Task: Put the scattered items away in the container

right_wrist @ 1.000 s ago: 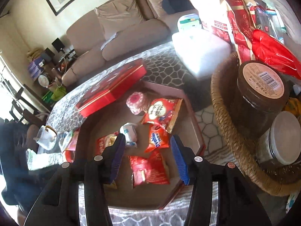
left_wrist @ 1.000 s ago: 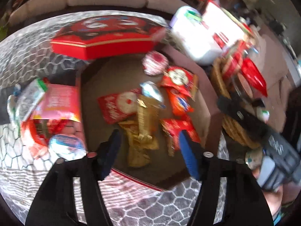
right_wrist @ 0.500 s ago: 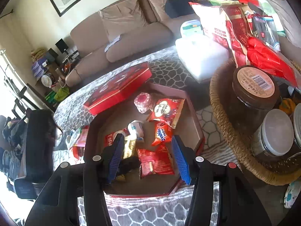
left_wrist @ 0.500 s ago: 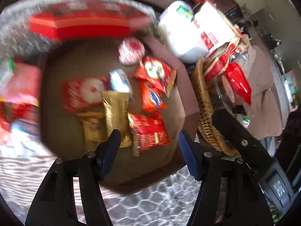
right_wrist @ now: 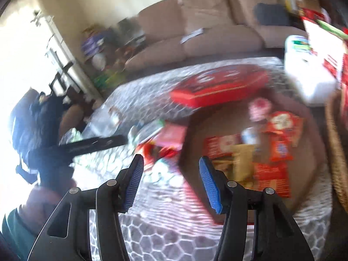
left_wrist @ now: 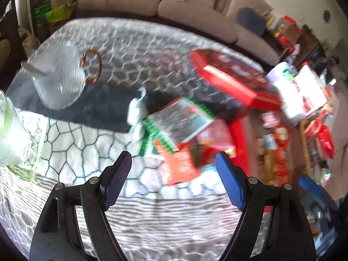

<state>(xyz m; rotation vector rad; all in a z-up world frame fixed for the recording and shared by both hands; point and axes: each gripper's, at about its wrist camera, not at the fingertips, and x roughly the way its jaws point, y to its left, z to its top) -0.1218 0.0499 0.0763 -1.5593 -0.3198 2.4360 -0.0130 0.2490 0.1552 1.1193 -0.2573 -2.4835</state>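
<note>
The brown octagonal box (right_wrist: 195,128) with a red rim lies open on the patterned tablecloth and holds several red and gold snack packets (right_wrist: 271,174). A heap of loose packets (left_wrist: 184,134) lies on the cloth just left of the box; it also shows in the right wrist view (right_wrist: 161,139). My left gripper (left_wrist: 174,176) is open and empty, hovering just before that heap. My right gripper (right_wrist: 171,182) is open and empty, above the box's left rim. Both views are motion-blurred.
The red box lid (left_wrist: 235,82) lies behind the box. A glass jug (left_wrist: 58,80) stands far left, a green glass dish (left_wrist: 15,139) at the left edge. A wicker basket (right_wrist: 337,152) stands right of the box, a white pack (right_wrist: 308,80) behind it. A sofa is beyond.
Both grippers have swung left: the left from over the box to the loose heap beside it, the right from over the box's middle to its left rim. Both stayed open.
</note>
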